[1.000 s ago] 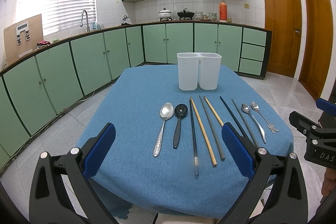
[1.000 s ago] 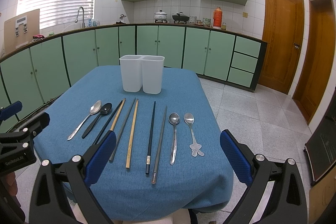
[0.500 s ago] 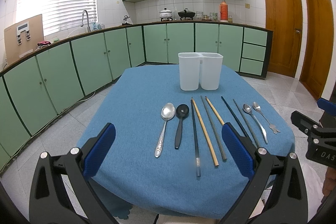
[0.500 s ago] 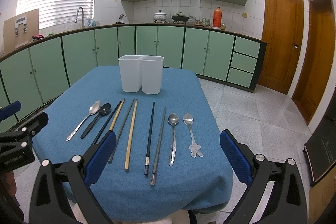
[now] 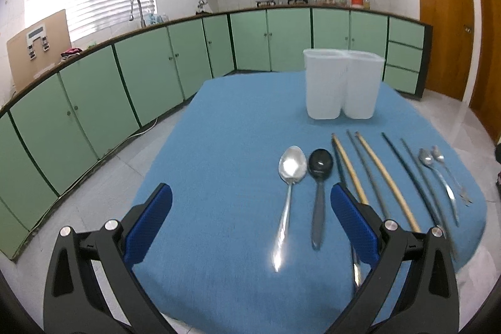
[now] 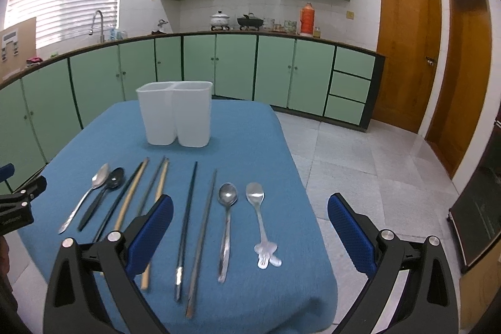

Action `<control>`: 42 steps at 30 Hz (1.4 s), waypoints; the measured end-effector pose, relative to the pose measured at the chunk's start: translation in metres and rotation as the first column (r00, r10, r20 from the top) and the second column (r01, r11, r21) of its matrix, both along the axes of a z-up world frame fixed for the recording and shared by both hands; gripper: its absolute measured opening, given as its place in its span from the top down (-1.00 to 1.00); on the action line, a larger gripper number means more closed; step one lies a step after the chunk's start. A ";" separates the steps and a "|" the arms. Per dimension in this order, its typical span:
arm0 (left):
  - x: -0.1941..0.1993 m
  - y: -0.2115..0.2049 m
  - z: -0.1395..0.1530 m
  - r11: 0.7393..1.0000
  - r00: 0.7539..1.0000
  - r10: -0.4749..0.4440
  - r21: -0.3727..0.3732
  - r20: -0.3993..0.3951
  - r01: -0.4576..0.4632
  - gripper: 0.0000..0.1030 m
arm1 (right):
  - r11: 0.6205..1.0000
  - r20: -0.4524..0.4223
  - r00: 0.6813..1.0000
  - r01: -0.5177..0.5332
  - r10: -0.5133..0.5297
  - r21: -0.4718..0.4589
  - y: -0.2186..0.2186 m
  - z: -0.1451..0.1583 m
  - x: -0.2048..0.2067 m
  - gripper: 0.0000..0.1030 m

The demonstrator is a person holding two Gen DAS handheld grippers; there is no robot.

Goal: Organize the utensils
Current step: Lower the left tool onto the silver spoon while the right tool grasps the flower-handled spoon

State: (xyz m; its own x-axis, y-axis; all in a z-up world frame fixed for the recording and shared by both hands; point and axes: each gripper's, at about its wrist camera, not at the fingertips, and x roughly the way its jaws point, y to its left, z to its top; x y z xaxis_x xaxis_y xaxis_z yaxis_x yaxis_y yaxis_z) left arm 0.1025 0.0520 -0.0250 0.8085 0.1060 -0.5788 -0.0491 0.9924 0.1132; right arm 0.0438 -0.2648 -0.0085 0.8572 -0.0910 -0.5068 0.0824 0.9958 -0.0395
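Both tongs nearer table than before: left tongs (image 5: pixel 250 219) spread, right tongs (image 6: pixel 250 227) spread, utensils untouched.

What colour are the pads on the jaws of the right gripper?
Blue pads, on a black frame; the right wrist view shows them best.

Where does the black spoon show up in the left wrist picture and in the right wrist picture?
Left wrist view: black spoon right of centre, second utensil from the left.
Right wrist view: black spoon far left, again second in the row.
Shared landmark: the white two-compartment holder behind the row.
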 end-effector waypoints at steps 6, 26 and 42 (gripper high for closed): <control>0.057 -0.007 -0.019 1.000 0.996 -0.019 -0.005 -0.083 0.018 -0.90 | 1.000 -0.043 0.999 0.021 -0.020 0.012 -0.010 -0.011 0.038 -0.81; 0.142 -0.004 -0.064 0.998 0.964 -0.058 -0.042 -0.258 0.048 -0.71 | 0.999 -0.145 0.989 0.039 -0.037 0.016 -0.016 -0.042 0.102 -0.66; 0.128 -0.012 -0.068 0.990 0.960 -0.119 -0.109 -0.253 0.093 0.14 | 0.998 -0.217 0.975 0.057 -0.052 0.018 -0.031 -0.059 0.116 -0.38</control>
